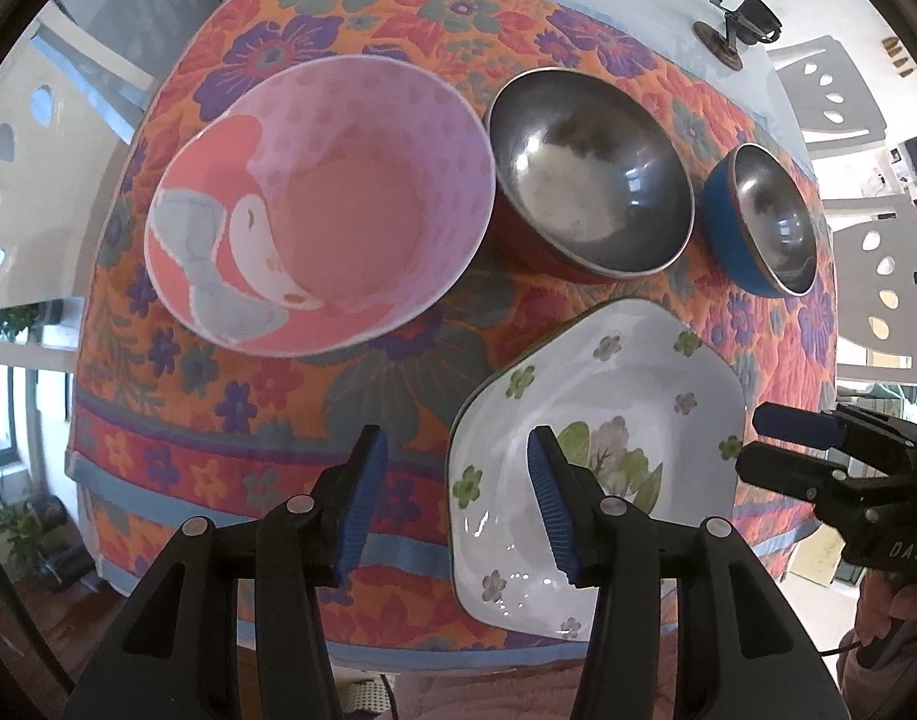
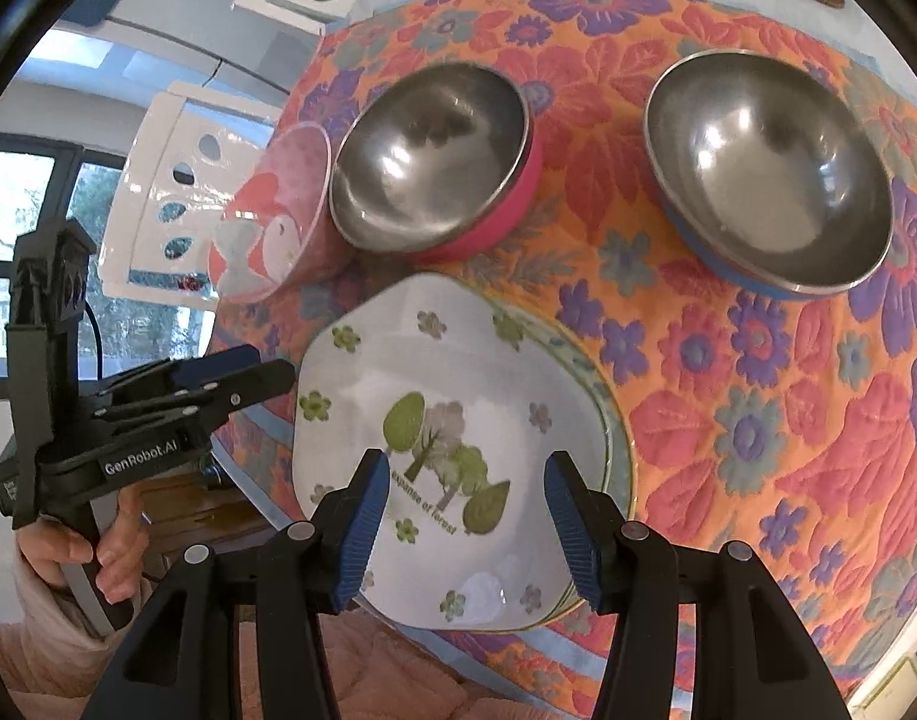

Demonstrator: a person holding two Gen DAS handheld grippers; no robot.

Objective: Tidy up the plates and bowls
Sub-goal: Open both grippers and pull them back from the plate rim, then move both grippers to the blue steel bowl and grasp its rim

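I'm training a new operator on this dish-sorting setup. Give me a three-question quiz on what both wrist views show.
1. True or false: the pink cartoon bowl is stacked inside a steel bowl.
2. How many steel-lined bowls stand on the floral cloth?
3. Which dish lies nearest both grippers? A) blue-sided bowl B) white square plate C) red-sided bowl

Key: 1 false, it stands alone. 2 two. 3 B; the left gripper and right gripper are both open, holding nothing.
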